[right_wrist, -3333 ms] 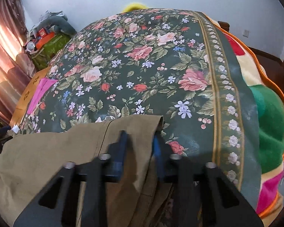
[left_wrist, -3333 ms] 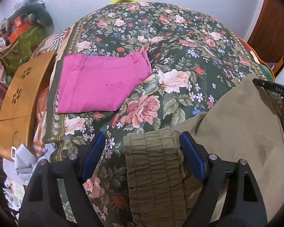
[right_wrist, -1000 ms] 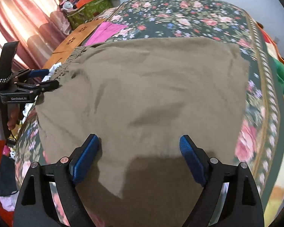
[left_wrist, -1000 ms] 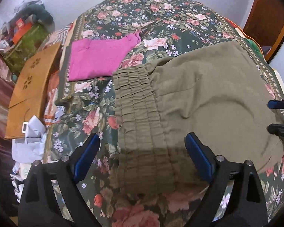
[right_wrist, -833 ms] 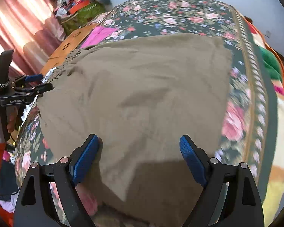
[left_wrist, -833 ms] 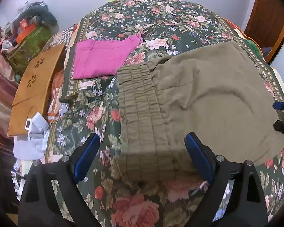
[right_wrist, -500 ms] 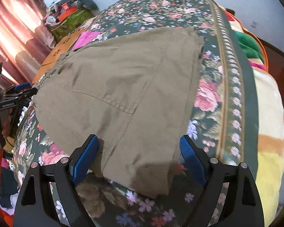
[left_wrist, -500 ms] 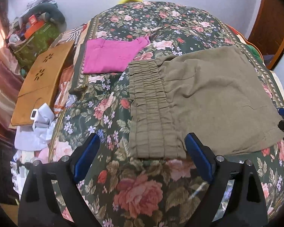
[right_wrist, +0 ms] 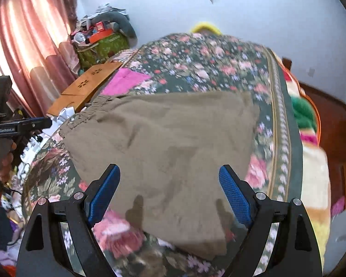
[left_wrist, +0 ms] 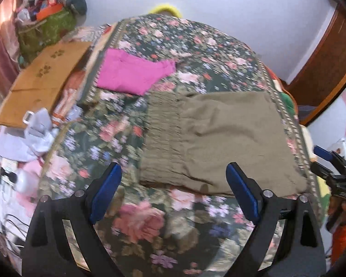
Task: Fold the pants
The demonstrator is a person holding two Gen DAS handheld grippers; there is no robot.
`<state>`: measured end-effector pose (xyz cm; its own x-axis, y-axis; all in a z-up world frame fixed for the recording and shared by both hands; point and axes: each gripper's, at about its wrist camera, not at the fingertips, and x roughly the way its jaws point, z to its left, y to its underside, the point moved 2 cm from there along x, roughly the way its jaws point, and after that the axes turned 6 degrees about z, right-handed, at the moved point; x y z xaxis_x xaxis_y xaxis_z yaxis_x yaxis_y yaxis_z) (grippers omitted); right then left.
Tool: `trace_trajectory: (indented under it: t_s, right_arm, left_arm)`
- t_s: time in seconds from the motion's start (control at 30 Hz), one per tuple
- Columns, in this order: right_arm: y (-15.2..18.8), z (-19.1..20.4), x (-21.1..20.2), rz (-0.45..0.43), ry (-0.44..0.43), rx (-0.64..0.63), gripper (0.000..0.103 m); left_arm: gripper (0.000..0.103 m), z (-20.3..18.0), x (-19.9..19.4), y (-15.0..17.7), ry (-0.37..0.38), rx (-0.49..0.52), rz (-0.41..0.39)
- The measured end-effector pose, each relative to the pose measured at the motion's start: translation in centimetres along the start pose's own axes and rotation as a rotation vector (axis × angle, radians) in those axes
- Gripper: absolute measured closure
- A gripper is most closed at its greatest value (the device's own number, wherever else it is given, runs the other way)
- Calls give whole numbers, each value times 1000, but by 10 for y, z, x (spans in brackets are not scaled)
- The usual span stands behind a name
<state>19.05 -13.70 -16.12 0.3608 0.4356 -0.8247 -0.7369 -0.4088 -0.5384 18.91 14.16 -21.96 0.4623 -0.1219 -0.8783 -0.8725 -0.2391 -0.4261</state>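
Observation:
Olive-green pants (left_wrist: pixel 219 138) lie folded flat on the floral bedspread (left_wrist: pixel 150 219), their elastic waistband (left_wrist: pixel 161 136) toward the left. My left gripper (left_wrist: pixel 173 187) hangs open above the bed just short of the waistband's near edge, nothing between its blue pads. In the right wrist view the same pants (right_wrist: pixel 173 143) spread out ahead, and my right gripper (right_wrist: pixel 169 189) is open over their near corner, clear of the cloth. The other hand's gripper shows at the left edge (right_wrist: pixel 18 127) and in the left view at the right edge (left_wrist: pixel 329 168).
A folded pink garment (left_wrist: pixel 131 73) lies farther back on the bed. A wooden board (left_wrist: pixel 39 76) and a heap of clutter (left_wrist: pixel 27 136) sit off the bed's left side. A green-and-pink blanket (right_wrist: pixel 306 120) hangs at the right edge; a dark door frame (left_wrist: pixel 323 69) stands beyond.
Both grippers have drawn back and up from the olive pants, which now lie folded and appear smaller and farther away. Jaws stayed open throughout the last second.

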Motion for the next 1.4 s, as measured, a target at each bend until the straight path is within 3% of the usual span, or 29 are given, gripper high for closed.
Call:
trace_trajectory:
  t_s: [0.27, 0.5, 0.93, 1.0, 1.07, 1.13, 1.2, 1.23, 1.3, 1.4]
  right_arm:
    - [4, 17, 40, 75, -16, -34, 18]
    - [12, 17, 53, 113, -24, -44, 18]
    - [20, 14, 57, 120, -91, 10, 18]
    - [21, 13, 57, 120, -97, 15, 18]
    - [22, 12, 57, 118, -104, 19, 18]
    - [22, 12, 56, 116, -108, 25, 18]
    - [23, 11, 55, 115, -115, 33, 18]
    - [24, 11, 54, 114, -118, 37, 18]
    - [24, 10, 52, 114, -126, 47, 18]
    - [25, 6, 45, 110, -138, 66, 18]
  left_arm:
    - [11, -12, 28, 16, 118, -35, 118]
    - [11, -6, 54, 24, 219, -129, 211]
    - [6, 19, 87, -3, 409, -311, 219]
    - [7, 20, 89, -8, 390, -317, 205]
    - [18, 18, 91, -14, 311, -307, 185]
    - [41, 16, 91, -16, 208, -270, 165]
    - [48, 14, 89, -16, 173, -249, 142]
    - [57, 15, 88, -15, 171, -243, 133]
    - [63, 11, 80, -13, 136, -209, 109]
    - [67, 1, 57, -10, 18, -143, 26]
